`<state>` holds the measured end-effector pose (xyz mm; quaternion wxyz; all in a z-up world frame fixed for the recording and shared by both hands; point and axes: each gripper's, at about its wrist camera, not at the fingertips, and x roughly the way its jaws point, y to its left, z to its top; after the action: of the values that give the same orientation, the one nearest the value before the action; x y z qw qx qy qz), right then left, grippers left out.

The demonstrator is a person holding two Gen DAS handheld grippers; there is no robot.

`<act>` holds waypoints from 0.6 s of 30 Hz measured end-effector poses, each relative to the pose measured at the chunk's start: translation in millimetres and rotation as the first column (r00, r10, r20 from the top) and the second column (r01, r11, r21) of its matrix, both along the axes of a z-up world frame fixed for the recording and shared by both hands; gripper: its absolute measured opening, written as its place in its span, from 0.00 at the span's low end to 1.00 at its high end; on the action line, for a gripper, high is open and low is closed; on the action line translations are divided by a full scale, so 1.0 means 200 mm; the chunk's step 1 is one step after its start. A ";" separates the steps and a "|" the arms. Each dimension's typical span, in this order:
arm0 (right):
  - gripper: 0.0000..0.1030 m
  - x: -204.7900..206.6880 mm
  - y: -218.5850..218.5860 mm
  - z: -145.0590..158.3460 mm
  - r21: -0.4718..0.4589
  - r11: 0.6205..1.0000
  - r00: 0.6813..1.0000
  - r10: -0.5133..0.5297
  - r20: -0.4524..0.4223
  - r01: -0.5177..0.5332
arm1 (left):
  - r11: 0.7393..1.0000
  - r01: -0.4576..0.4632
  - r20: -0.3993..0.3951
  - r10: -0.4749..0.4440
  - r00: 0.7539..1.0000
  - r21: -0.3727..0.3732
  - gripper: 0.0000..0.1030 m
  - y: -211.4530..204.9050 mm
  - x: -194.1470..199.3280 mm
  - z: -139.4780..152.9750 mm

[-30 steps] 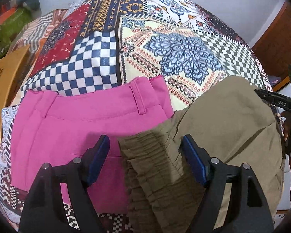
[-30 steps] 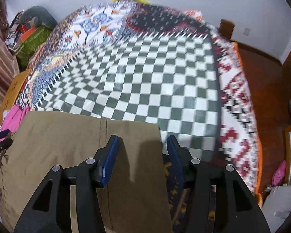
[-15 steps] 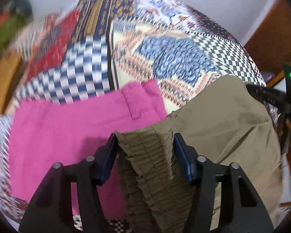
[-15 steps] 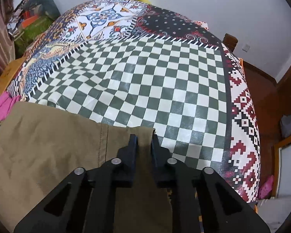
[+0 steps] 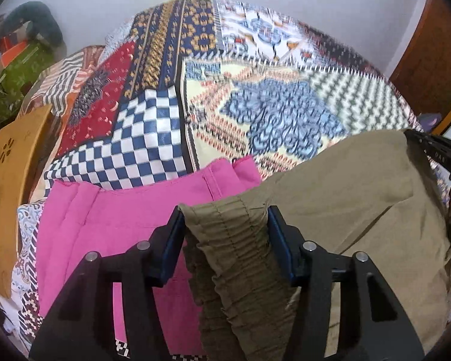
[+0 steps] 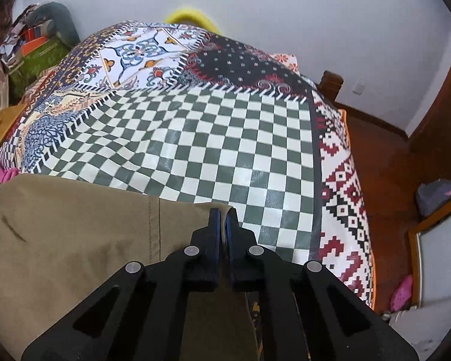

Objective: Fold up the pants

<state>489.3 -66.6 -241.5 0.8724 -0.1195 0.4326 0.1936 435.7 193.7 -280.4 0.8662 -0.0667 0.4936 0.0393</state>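
Folding looks barely begun: the olive-khaki cotton pants (image 5: 345, 198) lie spread on the patchwork-print bedspread (image 6: 195, 138), at about five o'clock in the left view. The left gripper (image 5: 225, 237) clamps their gathered elastic waistband (image 5: 234, 240) between its blue pads. The right gripper (image 6: 222, 219) is pinched fully closed on the hem corner at the other end. Bright pink folded trousers (image 5: 120, 219) sit at eight o'clock. Every fold remains.

olive pants (image 5: 339, 198), pink pants (image 5: 111, 228), checked patchwork bedspread (image 6: 213, 144).
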 end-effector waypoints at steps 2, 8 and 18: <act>0.03 0.00 -0.03 0.05 0.026 1.000 1.000 -0.003 0.010 0.003 | 1.000 -0.005 0.025 0.005 1.000 -0.019 0.52 0.01 -0.02 0.06; 0.03 -0.06 -0.08 0.26 0.087 0.996 0.998 -0.015 0.069 0.009 | 1.000 0.009 0.104 -0.010 0.995 0.014 0.52 -0.04 -0.08 0.30; 0.03 -0.27 -0.22 0.60 0.207 0.978 0.986 -0.054 0.156 0.021 | 0.999 0.029 0.196 -0.036 0.980 0.038 0.52 -0.14 -0.26 0.61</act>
<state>435.6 -110.1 -120.9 0.9156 -0.0364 0.3408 0.2103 383.8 164.9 -158.1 0.9123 -0.0471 0.4058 0.0270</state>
